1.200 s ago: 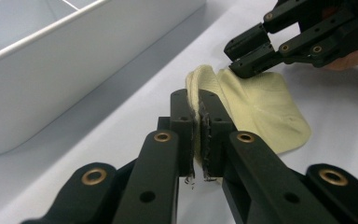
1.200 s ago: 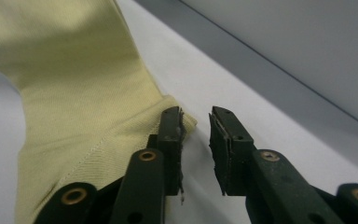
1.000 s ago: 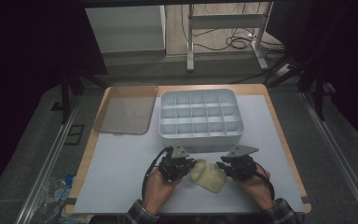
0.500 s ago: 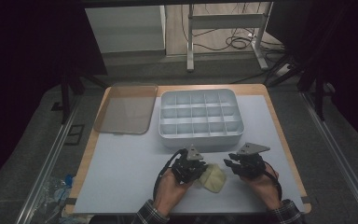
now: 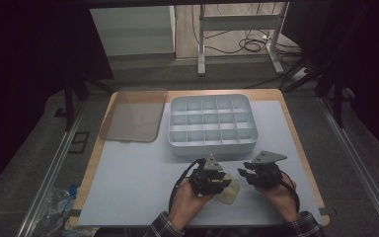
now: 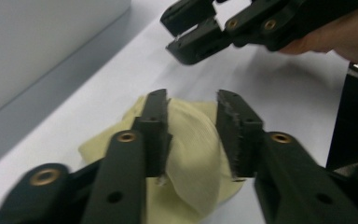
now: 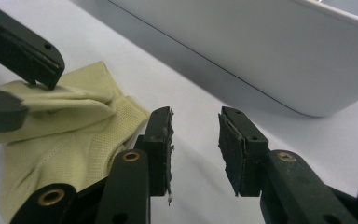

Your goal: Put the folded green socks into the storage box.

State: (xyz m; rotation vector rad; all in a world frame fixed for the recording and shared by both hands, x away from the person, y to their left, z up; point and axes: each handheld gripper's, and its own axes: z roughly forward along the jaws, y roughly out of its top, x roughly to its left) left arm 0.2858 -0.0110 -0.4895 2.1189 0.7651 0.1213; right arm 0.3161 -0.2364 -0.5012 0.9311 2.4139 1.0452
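- A pale yellow knitted cloth (image 5: 228, 190) lies crumpled on the white table mat (image 5: 133, 182), near the table's near edge, between the two grippers and on the near side of the grey divided tray (image 5: 211, 123).
- In the high view the cloth's long axis seems to run from far-left to near-right, though much of it is hidden under the left gripper; which end is which cannot be told.
- The left gripper (image 6: 191, 126) sits over the cloth with its jaws apart, one on each side of a raised fold of the fabric (image 6: 189, 140); there is a gap at the right jaw, so it is not clamped.
- The right gripper (image 7: 196, 140) is just right of the cloth, its jaws apart over bare mat, with the cloth's edge (image 7: 98, 126) beside its left jaw.
- The tray's white wall (image 7: 261, 46) stands close beyond the right gripper.
- A clear brownish lid (image 5: 131, 114) lies flat to the left of the tray, well apart from the cloth.
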